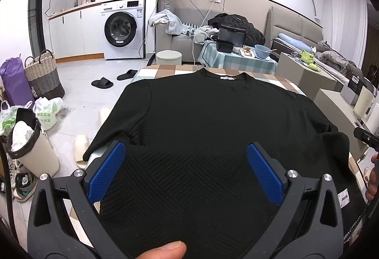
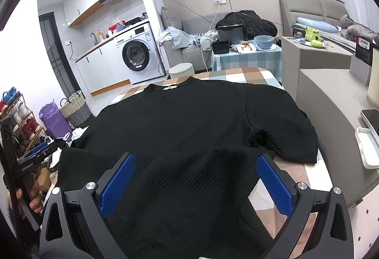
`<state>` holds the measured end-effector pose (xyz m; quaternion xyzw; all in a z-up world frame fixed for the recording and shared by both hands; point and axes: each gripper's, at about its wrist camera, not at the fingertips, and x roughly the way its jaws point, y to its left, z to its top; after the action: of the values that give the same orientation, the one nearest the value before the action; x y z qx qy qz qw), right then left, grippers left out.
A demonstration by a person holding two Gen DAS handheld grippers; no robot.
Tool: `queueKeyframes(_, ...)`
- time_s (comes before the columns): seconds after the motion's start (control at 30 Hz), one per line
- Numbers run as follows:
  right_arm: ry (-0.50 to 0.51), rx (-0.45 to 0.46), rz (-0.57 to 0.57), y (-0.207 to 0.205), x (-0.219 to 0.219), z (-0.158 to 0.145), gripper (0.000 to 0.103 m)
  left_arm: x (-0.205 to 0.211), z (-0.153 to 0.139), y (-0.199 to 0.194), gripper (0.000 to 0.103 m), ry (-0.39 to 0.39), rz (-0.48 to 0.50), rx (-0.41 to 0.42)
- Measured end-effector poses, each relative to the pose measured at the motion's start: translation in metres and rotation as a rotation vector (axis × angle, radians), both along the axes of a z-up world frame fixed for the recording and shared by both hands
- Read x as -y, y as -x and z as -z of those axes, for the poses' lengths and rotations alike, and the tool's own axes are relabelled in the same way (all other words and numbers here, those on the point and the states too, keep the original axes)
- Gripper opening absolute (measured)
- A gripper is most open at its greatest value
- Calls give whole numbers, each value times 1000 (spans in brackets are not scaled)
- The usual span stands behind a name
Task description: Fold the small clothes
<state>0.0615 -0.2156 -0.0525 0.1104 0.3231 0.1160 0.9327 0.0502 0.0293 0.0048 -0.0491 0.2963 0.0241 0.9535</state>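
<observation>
Black T-shirt [image 1: 201, 121] lies flat on checked tablecloth [image 1: 165, 69], collar at 12 o'clock, hem toward both grippers, long axis 6-12. Left gripper [image 1: 184, 169] & right gripper [image 2: 195, 184] both spread wide, gripping nothing, hem fabric btwn the blue pads. Neither looks nearer; next likely pinch hem, carry toward 12.

A white washing machine [image 1: 121, 29] stands under a kitchen worktop beside white cabinets. A grey sofa [image 1: 180, 38] piled with clothes lines the pale wall. Slippers [image 1: 102, 83] lie on the light tiled floor [image 1: 78, 74].
</observation>
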Motion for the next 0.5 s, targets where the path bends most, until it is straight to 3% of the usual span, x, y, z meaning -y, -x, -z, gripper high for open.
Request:
queueKeyframes(0.3, -119, -93, 170, -31, 41, 9, 103, -15, 1, -28, 102, 25, -16, -33)
queueKeyframes(0.5, -302, -211, 346, -39, 104, 39, 100, -43, 6, -42, 100, 84, -75, -21)
